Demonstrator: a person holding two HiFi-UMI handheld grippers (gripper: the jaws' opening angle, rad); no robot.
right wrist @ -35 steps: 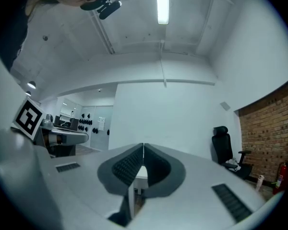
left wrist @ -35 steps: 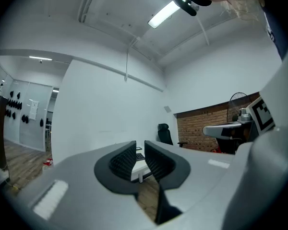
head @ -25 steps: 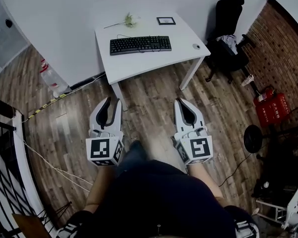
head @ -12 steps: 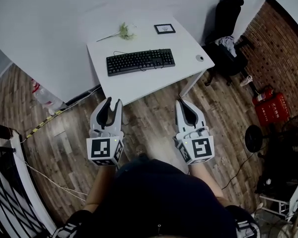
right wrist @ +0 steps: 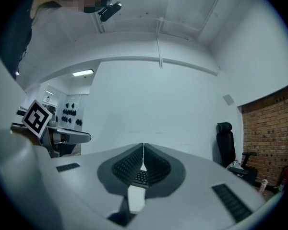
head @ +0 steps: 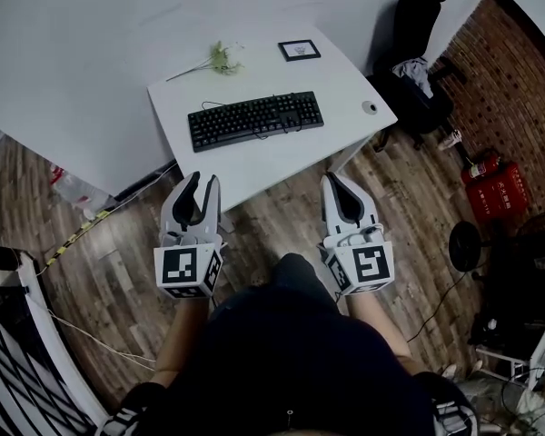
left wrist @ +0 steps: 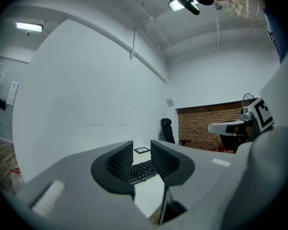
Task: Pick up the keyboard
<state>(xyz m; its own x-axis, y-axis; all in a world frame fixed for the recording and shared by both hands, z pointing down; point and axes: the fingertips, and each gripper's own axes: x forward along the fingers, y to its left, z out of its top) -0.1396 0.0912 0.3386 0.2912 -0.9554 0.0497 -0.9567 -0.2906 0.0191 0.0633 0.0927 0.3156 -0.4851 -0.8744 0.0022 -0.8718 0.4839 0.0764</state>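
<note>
You have closed on the desk (head: 345,80) — its near edge now lies just beyond both tips — with the left hand-held gripper (head: 202,182) part spread and empty, the right hand-held gripper (head: 334,180) pressed together, and the keyboard (head: 256,120) flat mid-desk, not yet reached.

No writing is legible anywhere: the pale marks on the red box (head: 500,198) are too small to read, and so are the key legends on the keyboard (head: 256,119).
</note>
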